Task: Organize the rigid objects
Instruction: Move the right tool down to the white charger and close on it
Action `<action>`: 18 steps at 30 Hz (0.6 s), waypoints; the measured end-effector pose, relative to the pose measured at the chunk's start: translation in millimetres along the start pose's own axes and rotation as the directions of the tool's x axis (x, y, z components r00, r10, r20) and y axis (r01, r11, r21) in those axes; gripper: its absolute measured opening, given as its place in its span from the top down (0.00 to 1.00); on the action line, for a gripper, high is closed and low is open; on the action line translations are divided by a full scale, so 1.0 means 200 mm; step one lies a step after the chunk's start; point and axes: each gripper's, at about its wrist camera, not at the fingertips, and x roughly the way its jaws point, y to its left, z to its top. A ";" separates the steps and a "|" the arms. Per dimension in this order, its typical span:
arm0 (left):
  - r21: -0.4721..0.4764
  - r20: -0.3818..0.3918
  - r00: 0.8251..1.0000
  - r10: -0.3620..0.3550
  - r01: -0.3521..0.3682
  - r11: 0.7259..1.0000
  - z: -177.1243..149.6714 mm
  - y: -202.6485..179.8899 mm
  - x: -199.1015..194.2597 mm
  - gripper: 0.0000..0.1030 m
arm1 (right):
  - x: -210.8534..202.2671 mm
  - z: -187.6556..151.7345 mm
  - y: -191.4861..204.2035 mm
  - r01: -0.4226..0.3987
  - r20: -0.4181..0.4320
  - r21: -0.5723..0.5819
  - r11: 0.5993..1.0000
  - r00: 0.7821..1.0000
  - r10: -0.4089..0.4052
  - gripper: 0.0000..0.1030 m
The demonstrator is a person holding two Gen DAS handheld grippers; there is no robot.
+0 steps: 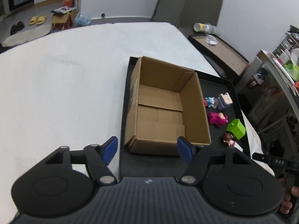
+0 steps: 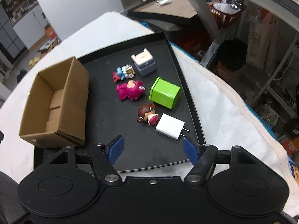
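An open, empty cardboard box [image 1: 164, 108] [image 2: 56, 102] sits on a black tray [image 1: 220, 85] [image 2: 130, 153]. To its right on the tray lie a magenta dinosaur toy [image 2: 130, 90] [image 1: 217, 119], a green box [image 2: 164, 93] [image 1: 236, 128], a brown-haired doll [image 2: 147, 113] [image 1: 228, 139], a white charger [image 2: 171, 126], a grey-white cube [image 2: 143, 62] [image 1: 225, 100] and a blue-red figure [image 2: 122, 73] [image 1: 210, 102]. My left gripper [image 1: 147, 150] is open, just short of the box's near wall. My right gripper [image 2: 153, 149] is open and empty, near the charger.
The tray rests on a white cloth-covered table [image 1: 65, 78] [image 2: 214, 97]. Beyond the right edge stand a low brown-topped table [image 1: 220, 52], shelves [image 1: 280, 71] and floor clutter [image 2: 228, 16]. A cardboard carton [image 1: 62, 19] and yellow slippers [image 1: 37, 20] lie on the far floor.
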 end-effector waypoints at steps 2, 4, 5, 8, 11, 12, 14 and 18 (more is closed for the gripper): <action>-0.019 -0.017 1.000 0.002 -0.003 1.000 0.01 0.01 0.04 0.40 | 0.04 0.02 0.01 0.006 -0.028 -0.021 1.000 1.000 -0.006 0.34; -0.027 -0.035 0.999 0.004 -0.005 1.000 0.02 0.02 0.07 0.43 | 0.07 0.04 0.01 0.020 -0.049 -0.042 0.999 0.999 -0.022 0.34; -0.032 -0.040 0.999 0.004 -0.005 0.999 0.02 0.03 0.09 0.44 | 0.08 0.05 0.01 0.023 -0.057 -0.050 0.998 0.998 -0.026 0.34; -0.050 -0.056 0.998 0.003 -0.006 0.999 0.03 0.04 0.13 0.48 | 0.12 0.07 0.00 0.028 -0.084 -0.071 0.997 0.996 -0.034 0.34; -0.064 -0.069 0.998 0.004 -0.008 0.998 0.05 0.05 0.17 0.49 | 0.17 0.10 -0.01 0.038 -0.106 -0.084 0.996 0.993 -0.047 0.35; -0.065 -0.071 0.997 0.003 -0.007 0.998 0.05 0.05 0.18 0.49 | 0.19 0.11 -0.02 0.039 -0.113 -0.090 0.995 0.992 -0.049 0.35; -0.059 -0.085 0.996 0.001 -0.006 0.998 0.06 0.05 0.20 0.50 | 0.22 0.12 -0.01 0.048 -0.125 -0.104 0.993 0.990 -0.061 0.35; -0.069 -0.104 0.995 0.008 -0.016 0.997 0.08 0.05 0.26 0.56 | 0.29 0.14 -0.01 0.064 -0.152 -0.138 0.988 0.985 -0.085 0.35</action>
